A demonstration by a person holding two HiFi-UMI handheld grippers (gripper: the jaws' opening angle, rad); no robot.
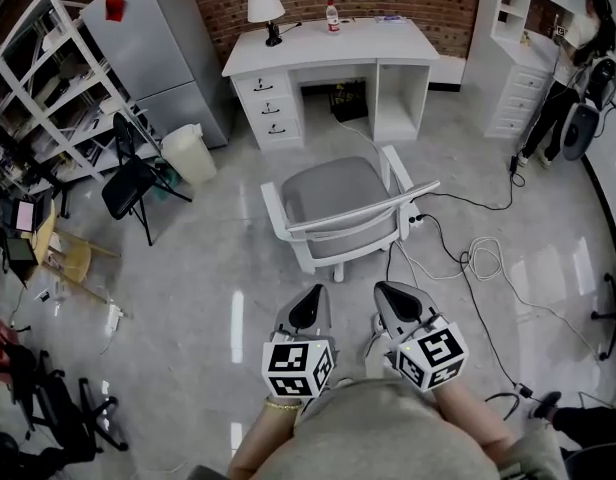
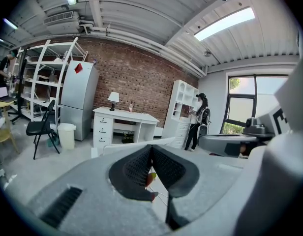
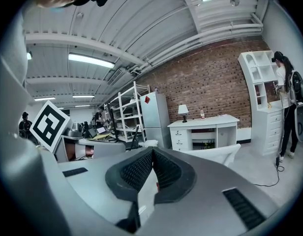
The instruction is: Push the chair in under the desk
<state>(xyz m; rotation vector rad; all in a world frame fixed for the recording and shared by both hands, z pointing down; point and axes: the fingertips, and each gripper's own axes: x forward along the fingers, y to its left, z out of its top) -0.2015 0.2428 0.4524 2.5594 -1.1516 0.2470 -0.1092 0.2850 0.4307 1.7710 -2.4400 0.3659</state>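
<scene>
Bearing square markers (image 1: pixel 296 360), both grippers (image 1: pixel 314 294) (image 1: pixel 387 292) face chair (image 1: pixel 330 194).

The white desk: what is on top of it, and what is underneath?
On the desk stand a table lamp and a small bottle. In the opening underneath sits a dark object, too small to identify. The drawers are shut, so their contents are hidden.

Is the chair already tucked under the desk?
No, the chair stands out on the open floor, apart from the desk.
</scene>
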